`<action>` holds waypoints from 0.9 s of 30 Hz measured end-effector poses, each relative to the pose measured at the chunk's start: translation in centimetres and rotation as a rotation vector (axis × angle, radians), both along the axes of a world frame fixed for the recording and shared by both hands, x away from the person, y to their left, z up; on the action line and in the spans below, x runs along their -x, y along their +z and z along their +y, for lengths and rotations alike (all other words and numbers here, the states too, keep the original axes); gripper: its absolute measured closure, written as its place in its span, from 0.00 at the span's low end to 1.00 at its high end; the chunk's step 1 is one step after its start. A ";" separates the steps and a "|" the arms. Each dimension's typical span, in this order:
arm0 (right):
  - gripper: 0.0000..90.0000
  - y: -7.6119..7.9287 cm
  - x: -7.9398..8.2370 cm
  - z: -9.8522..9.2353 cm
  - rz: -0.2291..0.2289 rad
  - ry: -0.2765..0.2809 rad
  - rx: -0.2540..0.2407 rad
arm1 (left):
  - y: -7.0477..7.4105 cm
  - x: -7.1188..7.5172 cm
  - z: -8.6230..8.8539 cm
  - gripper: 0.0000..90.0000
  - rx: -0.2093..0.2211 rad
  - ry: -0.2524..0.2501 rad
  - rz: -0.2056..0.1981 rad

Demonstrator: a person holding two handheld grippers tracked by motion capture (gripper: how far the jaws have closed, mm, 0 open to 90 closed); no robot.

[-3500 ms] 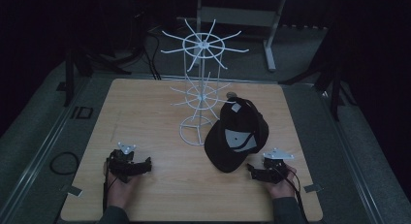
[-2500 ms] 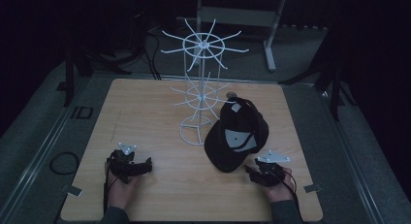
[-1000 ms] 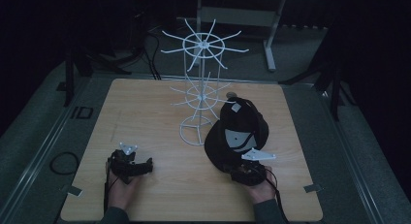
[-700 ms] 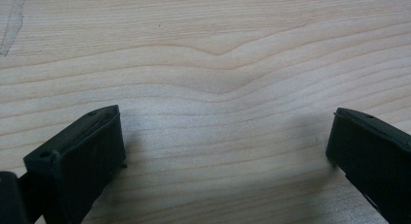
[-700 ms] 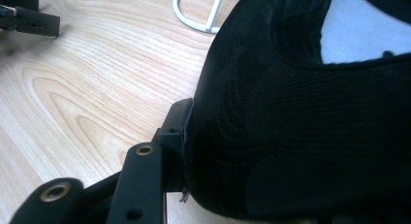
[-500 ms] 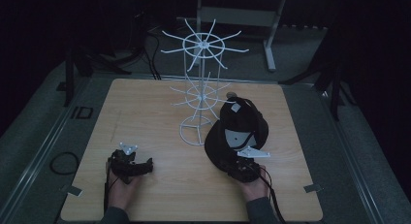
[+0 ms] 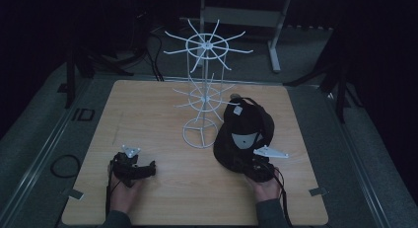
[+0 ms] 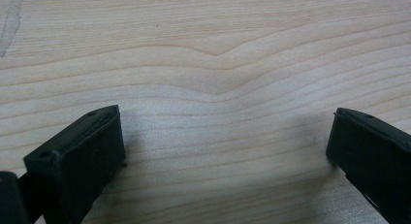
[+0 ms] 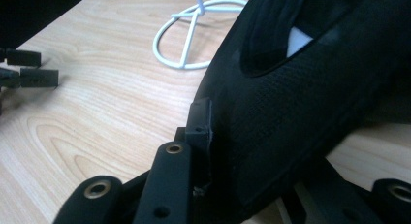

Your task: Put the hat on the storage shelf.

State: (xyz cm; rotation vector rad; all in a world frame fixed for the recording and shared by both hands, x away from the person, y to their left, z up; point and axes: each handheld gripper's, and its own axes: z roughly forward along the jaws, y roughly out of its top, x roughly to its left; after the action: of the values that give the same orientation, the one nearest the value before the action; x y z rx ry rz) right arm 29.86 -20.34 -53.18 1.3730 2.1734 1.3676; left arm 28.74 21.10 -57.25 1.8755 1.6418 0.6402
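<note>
The black cap's (image 7: 244,134) brim is being clamped by the right hand-held gripper (image 7: 256,168), its jaws just closing, while the left hand-held gripper (image 7: 140,169) is held wide open over the worktop (image 7: 148,109).

You're looking at a matt black woven-cloth cap (image 9: 310,103), a white-coated wire rack (image 7: 204,95), matt black plastic tongs (image 8: 225,156), and a smooth, pale wood-grain surface (image 7: 148,109).

The bench (image 7: 148,109) carries one black cap (image 7: 244,134), one white wire rack (image 7: 203,90) and two hand-held grippers (image 7: 148,170).
</note>
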 end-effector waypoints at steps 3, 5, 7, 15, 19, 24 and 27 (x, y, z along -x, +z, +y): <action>0.85 0.3 -0.1 -0.5 -0.009 -0.015 -0.004 | 0.0 0.0 0.0 0.00 0.000 0.000 0.000; 0.87 0.5 -0.1 -0.7 -0.014 -0.022 -0.004 | 0.0 0.0 0.0 0.00 0.000 0.000 0.000; 0.88 0.6 -0.2 -0.8 -0.015 -0.029 -0.008 | 0.0 0.0 0.0 0.00 0.000 -0.001 0.000; 0.93 1.1 -0.4 -1.5 -0.032 -0.060 -0.019 | 0.0 0.0 0.0 0.00 0.000 -0.001 0.000; 0.96 1.5 -0.4 -1.7 -0.058 -0.074 -0.008 | 0.0 0.0 0.0 0.00 0.000 -0.001 0.000; 0.96 1.6 -0.5 -2.0 -0.055 -0.089 -0.009 | 0.0 0.0 0.0 0.00 0.000 -0.001 0.001; 0.96 1.7 -0.6 -2.1 -0.059 -0.095 -0.001 | 0.0 0.0 0.0 0.00 -0.001 -0.001 0.001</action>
State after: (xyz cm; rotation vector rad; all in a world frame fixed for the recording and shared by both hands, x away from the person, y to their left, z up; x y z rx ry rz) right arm 30.42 -22.46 -51.45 1.3991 2.0432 1.3576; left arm 28.74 21.09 -57.24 1.8772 1.6405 0.6397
